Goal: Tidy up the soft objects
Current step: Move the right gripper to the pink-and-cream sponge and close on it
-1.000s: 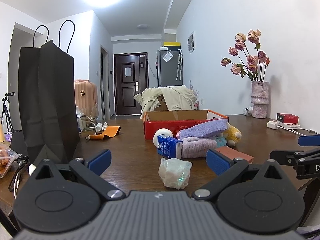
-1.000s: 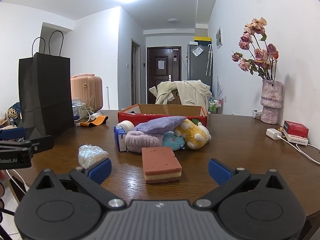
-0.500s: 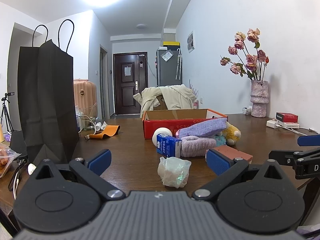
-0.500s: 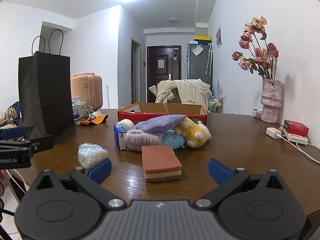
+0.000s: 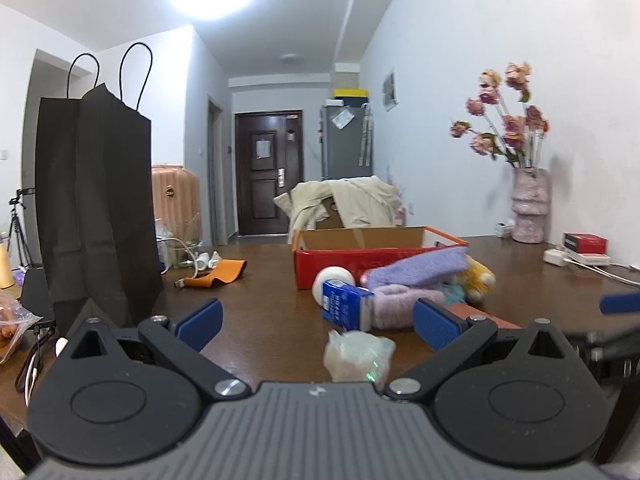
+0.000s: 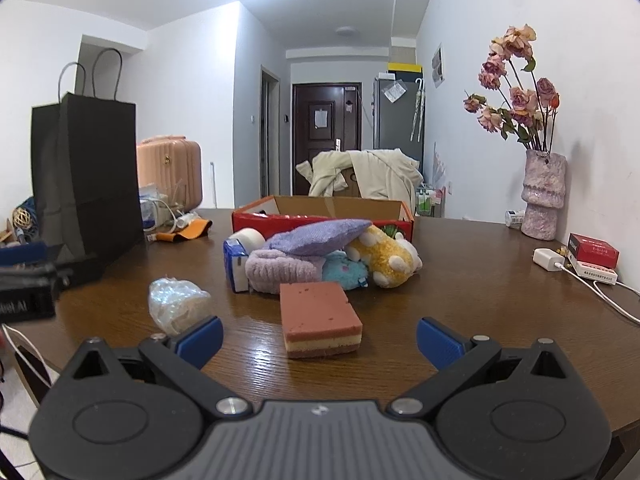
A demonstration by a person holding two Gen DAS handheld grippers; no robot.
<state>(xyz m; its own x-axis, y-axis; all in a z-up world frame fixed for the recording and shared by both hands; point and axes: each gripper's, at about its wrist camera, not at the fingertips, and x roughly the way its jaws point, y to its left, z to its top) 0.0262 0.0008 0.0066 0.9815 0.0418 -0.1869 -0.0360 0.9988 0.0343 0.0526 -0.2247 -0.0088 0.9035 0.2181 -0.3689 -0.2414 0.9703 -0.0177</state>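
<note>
Red sponge (image 6: 318, 318) btwn right gripper (image 6: 319, 340) fingers.

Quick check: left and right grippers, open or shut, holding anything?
Left gripper: open, empty, bag ahead.
Right gripper: open, empty, sponge ahead.

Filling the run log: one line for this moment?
left claw open | right claw open | pink layered sponge block untouched | red cardboard box open
</note>
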